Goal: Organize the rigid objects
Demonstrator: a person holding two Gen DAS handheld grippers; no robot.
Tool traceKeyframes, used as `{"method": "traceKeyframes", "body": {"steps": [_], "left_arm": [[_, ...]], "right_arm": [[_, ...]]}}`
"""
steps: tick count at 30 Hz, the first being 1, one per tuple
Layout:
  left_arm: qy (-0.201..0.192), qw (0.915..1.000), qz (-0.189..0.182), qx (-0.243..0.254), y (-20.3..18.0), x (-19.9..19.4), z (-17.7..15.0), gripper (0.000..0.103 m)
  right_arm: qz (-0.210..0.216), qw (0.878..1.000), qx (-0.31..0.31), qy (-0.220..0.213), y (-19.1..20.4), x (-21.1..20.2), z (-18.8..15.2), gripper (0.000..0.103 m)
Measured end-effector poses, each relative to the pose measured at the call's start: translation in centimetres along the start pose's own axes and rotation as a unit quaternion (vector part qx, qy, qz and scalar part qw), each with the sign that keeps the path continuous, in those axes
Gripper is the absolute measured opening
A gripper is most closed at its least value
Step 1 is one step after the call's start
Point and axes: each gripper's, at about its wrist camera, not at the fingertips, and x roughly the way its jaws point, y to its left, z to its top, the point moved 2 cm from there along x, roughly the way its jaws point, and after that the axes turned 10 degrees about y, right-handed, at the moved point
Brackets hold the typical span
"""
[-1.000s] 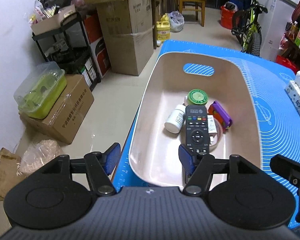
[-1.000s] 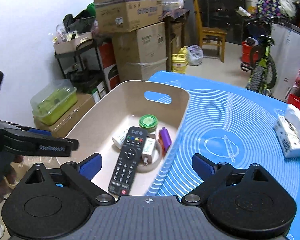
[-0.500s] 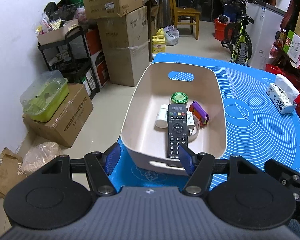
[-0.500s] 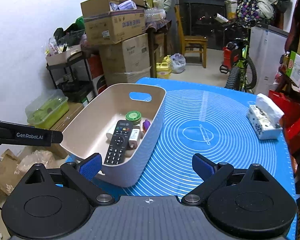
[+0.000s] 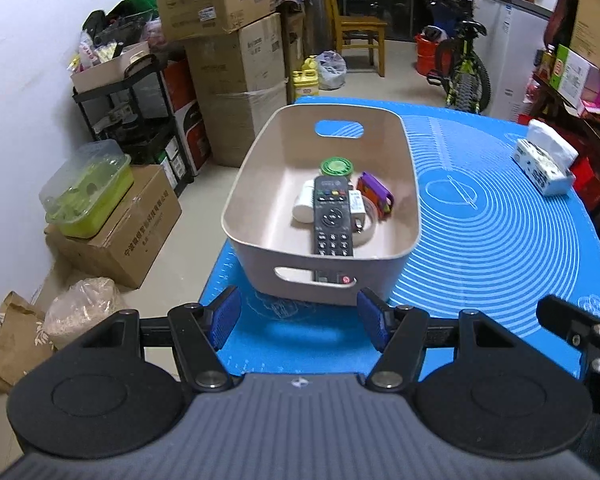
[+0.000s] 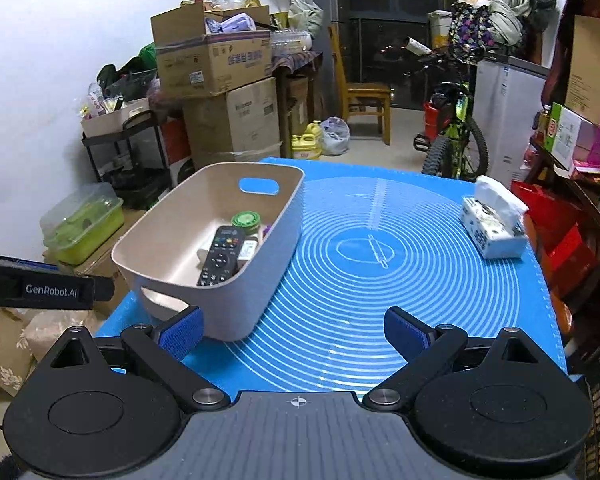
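A beige bin point(image 5: 256, 168) point(image 6: 268, 260) stands on the left side of the blue mat point(image 5: 480, 232) point(image 6: 360, 280). In it lie a black remote point(image 5: 331, 216) point(image 6: 220, 256), a green lid point(image 5: 336, 167) point(image 6: 245, 218), a white bottle point(image 5: 303, 204), a purple item point(image 5: 375, 192) and a white adapter point(image 5: 356, 204). My left gripper point(image 5: 298, 316) is open and empty, just short of the bin's near wall. My right gripper point(image 6: 292, 330) is open and empty, over the mat's near edge, right of the bin.
A tissue pack point(image 5: 544, 164) point(image 6: 492, 226) lies at the mat's right side. Left of the table, on the floor, stand cardboard boxes point(image 5: 236, 80), a black shelf point(image 5: 136, 112) and a green container point(image 5: 86, 192). A bicycle point(image 6: 452, 140) and a chair point(image 6: 364, 96) stand behind.
Both grippers have pulled back and away from the bin. The left gripper was over the bin's near end a second ago and is now in front of it. Both stay open.
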Motion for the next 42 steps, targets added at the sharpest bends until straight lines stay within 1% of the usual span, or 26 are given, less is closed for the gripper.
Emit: {"method": "traceKeyframes", "body": {"steps": [7, 11, 15, 21, 26, 30, 34, 37, 42], "left_arm": [[-0.012, 0.9999, -0.011, 0.000, -0.5, 0.4, -1.8, 0.065], [-0.008, 0.9997, -0.023, -0.003, -0.8, 1.0, -2.9, 0.065], [-0.016, 0.9998, -0.013, 0.005, -1.0, 1.1, -3.6, 0.065], [-0.020, 0.9996, -0.014, 0.011, -1.1, 1.2, -4.1, 0.065], [-0.015, 0.9995, -0.016, 0.022, -1.6, 1.7, -4.8, 0.065], [-0.011, 0.9992, -0.014, 0.035, -2.1, 2.1, -5.4, 0.065], [-0.017, 0.9992, -0.017, 0.032, -2.1, 2.0, -5.6, 0.065], [-0.021, 0.9991, -0.011, 0.036, -2.3, 2.0, -5.7, 0.065], [-0.033, 0.9987, -0.009, 0.038, -2.4, 1.8, -5.8, 0.065]], "right_arm": [[-0.007, 1.000, 0.015, -0.011, -0.4, -0.9, -2.5, 0.097], [-0.019, 1.000, 0.008, -0.018, -0.4, -1.2, -3.7, 0.097], [-0.013, 1.000, 0.014, -0.017, -0.4, -1.1, -4.7, 0.097], [-0.021, 0.999, 0.008, -0.029, -0.3, -1.3, -5.2, 0.097], [-0.022, 0.999, 0.017, -0.026, 0.0, -1.4, -6.1, 0.097], [-0.032, 0.999, 0.004, -0.034, 0.5, -1.6, -6.3, 0.097], [-0.038, 0.999, -0.006, -0.036, 1.1, -1.5, -6.5, 0.097], [-0.043, 0.998, -0.012, -0.038, 1.4, -1.5, -6.5, 0.097], [-0.045, 0.998, -0.007, -0.041, 1.1, -1.6, -6.7, 0.097]]}}
